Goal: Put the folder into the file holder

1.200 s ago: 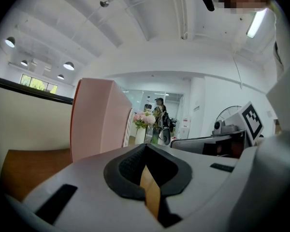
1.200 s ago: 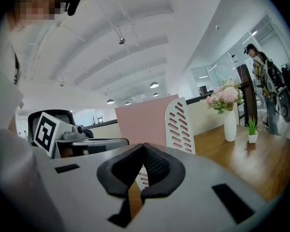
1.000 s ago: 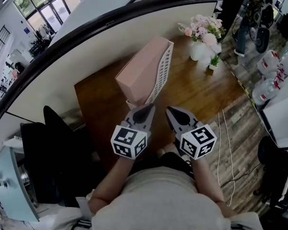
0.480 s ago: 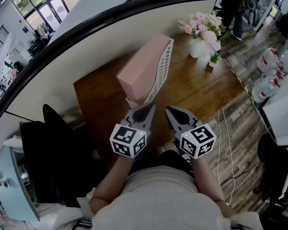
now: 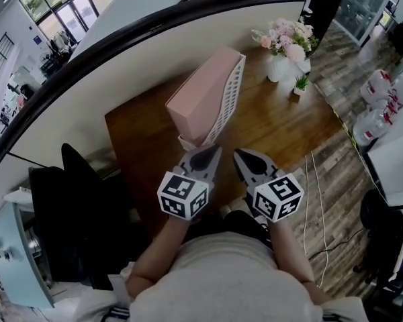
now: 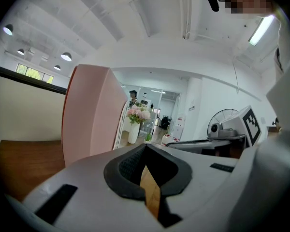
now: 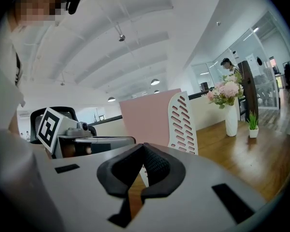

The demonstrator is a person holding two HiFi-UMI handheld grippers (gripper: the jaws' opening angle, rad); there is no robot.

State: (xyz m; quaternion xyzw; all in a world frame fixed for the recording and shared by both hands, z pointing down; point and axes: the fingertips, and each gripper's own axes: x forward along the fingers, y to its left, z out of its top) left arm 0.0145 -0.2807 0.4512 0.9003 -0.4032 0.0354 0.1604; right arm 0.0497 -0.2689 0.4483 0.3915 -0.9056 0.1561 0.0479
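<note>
Head view is showing the pink folder (image 5: 200,99) standing upright inside the white file holder (image 5: 232,94) on the far part of the wooden desk (image 5: 282,126) — probably light, stiff and smooth, best pinched along its exposed top edge. The left gripper (image 5: 210,151) and right gripper (image 5: 242,155) are hovering nearer, apart from it — both clenched on nothing.

A vase of pink flowers (image 5: 280,45) stands beside a small potted plant (image 5: 299,86) on the wooden desk (image 5: 275,125).
</note>
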